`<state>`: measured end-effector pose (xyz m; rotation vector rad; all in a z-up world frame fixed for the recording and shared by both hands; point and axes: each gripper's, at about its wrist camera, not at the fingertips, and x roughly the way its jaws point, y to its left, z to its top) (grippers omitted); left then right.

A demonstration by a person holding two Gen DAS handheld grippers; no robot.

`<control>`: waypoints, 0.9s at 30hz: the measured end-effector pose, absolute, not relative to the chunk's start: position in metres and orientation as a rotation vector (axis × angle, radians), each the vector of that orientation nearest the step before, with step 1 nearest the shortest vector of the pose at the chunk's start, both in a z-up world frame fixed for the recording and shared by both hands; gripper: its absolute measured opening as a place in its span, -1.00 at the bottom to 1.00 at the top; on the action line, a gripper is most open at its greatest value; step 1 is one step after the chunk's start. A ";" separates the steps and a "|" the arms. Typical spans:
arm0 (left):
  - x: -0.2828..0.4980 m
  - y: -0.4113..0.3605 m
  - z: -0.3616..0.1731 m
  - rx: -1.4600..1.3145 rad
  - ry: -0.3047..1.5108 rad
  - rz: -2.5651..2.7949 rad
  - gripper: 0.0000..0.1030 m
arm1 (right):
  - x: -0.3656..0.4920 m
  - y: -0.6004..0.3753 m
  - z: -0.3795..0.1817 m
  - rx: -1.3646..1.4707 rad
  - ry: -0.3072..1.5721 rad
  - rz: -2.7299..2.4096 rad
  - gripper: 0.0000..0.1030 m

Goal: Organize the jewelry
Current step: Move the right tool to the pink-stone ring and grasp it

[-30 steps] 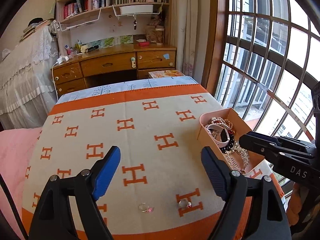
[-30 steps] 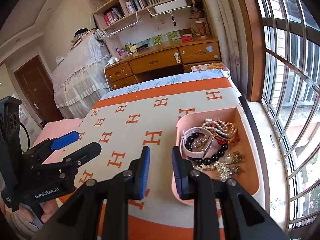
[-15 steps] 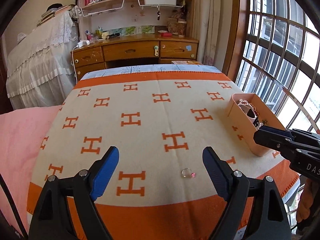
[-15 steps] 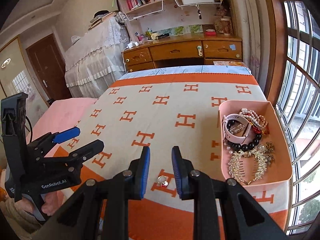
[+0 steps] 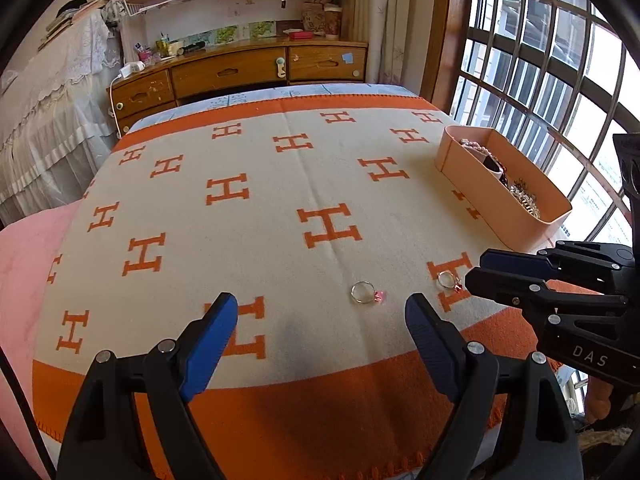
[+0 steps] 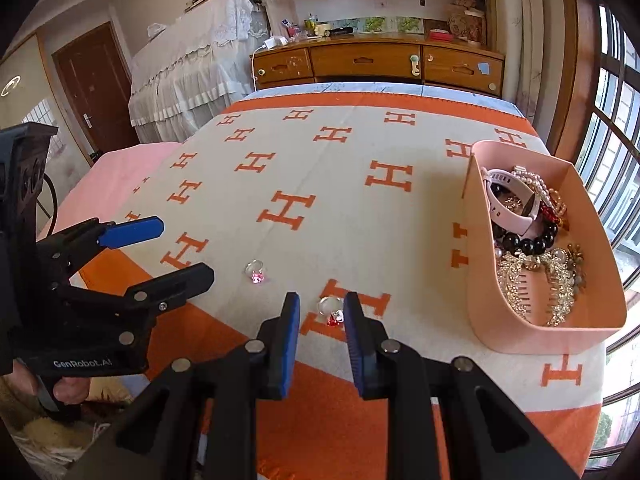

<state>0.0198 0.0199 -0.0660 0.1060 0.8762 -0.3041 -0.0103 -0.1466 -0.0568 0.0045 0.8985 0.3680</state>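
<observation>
Two rings lie loose on the orange-and-cream H-pattern blanket [image 6: 344,184]. The right gripper [image 6: 320,312] has its jaws narrowly apart, straddling the red-stone ring [image 6: 331,312], not yet pinching it. The left gripper [image 5: 320,320] is spread wide, with the pink-stone ring [image 5: 366,293] just ahead of it. The pink tray [image 6: 476,208], on the right, already holds a watch, beads and a hair comb. To grab well: lower until the pads flank the band, close across the band rather than the stone, avoid snagging the blanket, lift straight, then carry over the tray wall.
</observation>
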 end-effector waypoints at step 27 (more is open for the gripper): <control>0.049 -0.010 -0.094 -0.005 1.075 -0.421 0.06 | -0.011 -0.148 -0.083 -0.111 0.860 0.392 -0.85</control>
